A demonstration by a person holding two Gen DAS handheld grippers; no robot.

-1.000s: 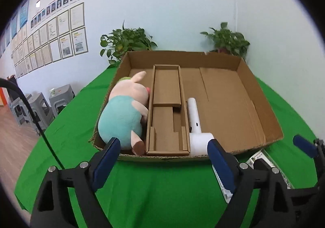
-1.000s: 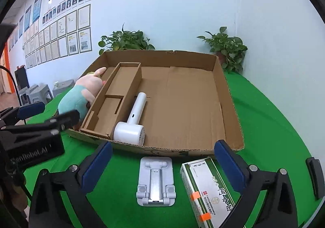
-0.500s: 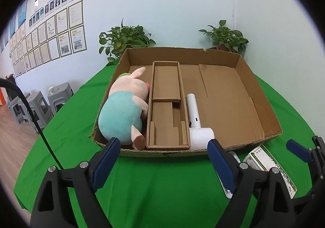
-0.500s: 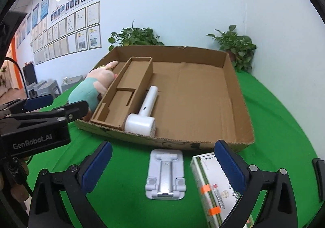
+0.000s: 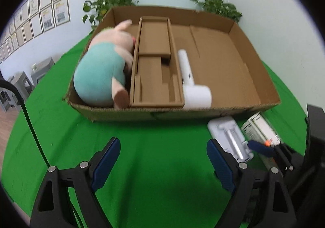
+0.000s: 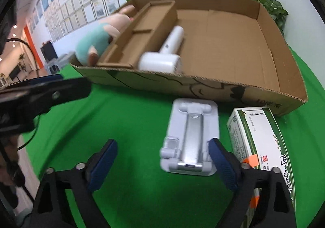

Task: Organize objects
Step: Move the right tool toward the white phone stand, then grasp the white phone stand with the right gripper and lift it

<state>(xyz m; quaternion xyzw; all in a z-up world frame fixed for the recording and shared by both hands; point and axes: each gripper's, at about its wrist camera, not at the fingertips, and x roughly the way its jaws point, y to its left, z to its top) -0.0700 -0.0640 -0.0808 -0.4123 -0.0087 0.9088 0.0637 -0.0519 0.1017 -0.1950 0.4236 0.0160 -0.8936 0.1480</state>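
Note:
A shallow cardboard box [image 5: 254,61] lies on the green cloth. It holds a plush pig [image 5: 101,65] at the left, a cardboard insert [image 5: 154,77] in the middle and a white hair dryer [image 5: 193,85] beside the insert. In front of the box lie a white and silver phone stand [image 6: 191,136] and a green and white carton [image 6: 256,138]. My right gripper [image 6: 162,159] hangs low over the stand's near end. Its jaws are closing, the stand lies just inside the right finger, and the pads do not press it. My left gripper [image 5: 162,159] is open over bare cloth.
The box's right half [image 6: 229,45] has a bare floor. Potted plants [image 5: 219,6] stand behind the box against the wall. The left gripper's black body [image 6: 40,92] juts in at the left of the right wrist view. Grey stools [image 5: 22,81] stand beyond the table's left edge.
Both grippers have sunk toward the table and tipped further down. The right one now sits over the phone stand with its jaws narrower. The left jaws look unchanged.

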